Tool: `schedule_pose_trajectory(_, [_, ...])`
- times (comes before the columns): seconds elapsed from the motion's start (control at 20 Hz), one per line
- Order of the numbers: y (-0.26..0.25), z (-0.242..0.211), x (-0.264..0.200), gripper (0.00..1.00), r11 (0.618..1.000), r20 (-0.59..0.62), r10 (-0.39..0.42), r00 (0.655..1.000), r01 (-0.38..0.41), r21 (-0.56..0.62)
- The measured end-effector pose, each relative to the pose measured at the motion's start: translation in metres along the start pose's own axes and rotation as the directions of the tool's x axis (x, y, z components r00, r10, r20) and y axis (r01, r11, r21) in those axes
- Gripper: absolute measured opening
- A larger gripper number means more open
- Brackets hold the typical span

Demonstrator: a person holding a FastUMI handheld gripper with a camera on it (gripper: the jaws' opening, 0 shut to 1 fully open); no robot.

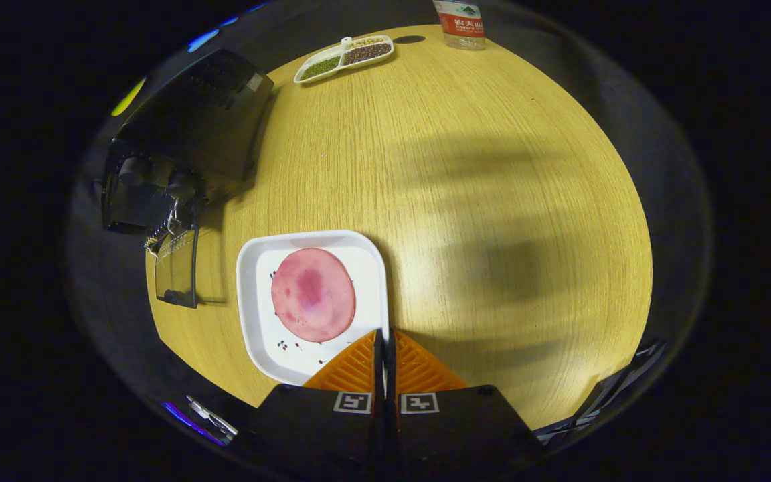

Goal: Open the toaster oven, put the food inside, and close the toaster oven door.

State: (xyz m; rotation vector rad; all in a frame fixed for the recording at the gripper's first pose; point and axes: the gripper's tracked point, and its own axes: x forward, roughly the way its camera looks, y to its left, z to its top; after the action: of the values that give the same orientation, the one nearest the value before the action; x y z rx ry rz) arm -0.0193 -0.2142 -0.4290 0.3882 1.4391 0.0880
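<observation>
Gripper view, task progress: toaster oven [185,134] standing at the far left of the round wooden table [492,201], with its glass door [177,268] already swung down and lying open toward the plate. Opening step judged complete. Food, a round pink slice [313,294], resting flat on the white square plate [258,301], just ahead of and slightly left of the fingertips, beside the lowered door but apart from it. Loading step not yet done; closing of the door likewise outstanding. Gripper view, gripper condition: gripper [385,335] with both orange ribbed fingers [352,365] pressed together, no gap visible between the tips, nothing clamped between them. Tips hovering over the near right edge of the plate; contact with the plate not determinable. Slice untouched. Next move judged to require spreading the fingers before any pickup of the slice. Also on the table, well beyond the fingers: a divided dish of beans [344,57] and a water bottle [460,23].
</observation>
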Motion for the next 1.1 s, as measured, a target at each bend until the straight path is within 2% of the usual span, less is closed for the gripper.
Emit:
schedule_pose_trajectory(0.25, [0.014, -0.021, -0.008, 0.02, 0.975, 0.086, 0.096, 0.992, -0.111, 0.192])
schedule_pose_trajectory(0.45, [0.016, -0.045, -0.016, 0.02, 0.926, 0.173, 0.131, 0.976, -0.183, 0.33])
schedule_pose_trajectory(0.65, [0.019, -0.073, -0.03, 0.02, 0.893, 0.234, 0.141, 0.962, -0.225, 0.39])
schedule_pose_trajectory(0.8, [0.029, -0.091, -0.045, 0.02, 0.847, 0.295, 0.156, 0.943, -0.281, 0.451])
schedule_pose_trajectory(1.1, [0.083, -0.107, -0.076, 0.02, 0.799, 0.382, 0.207, 0.901, -0.381, 0.465])
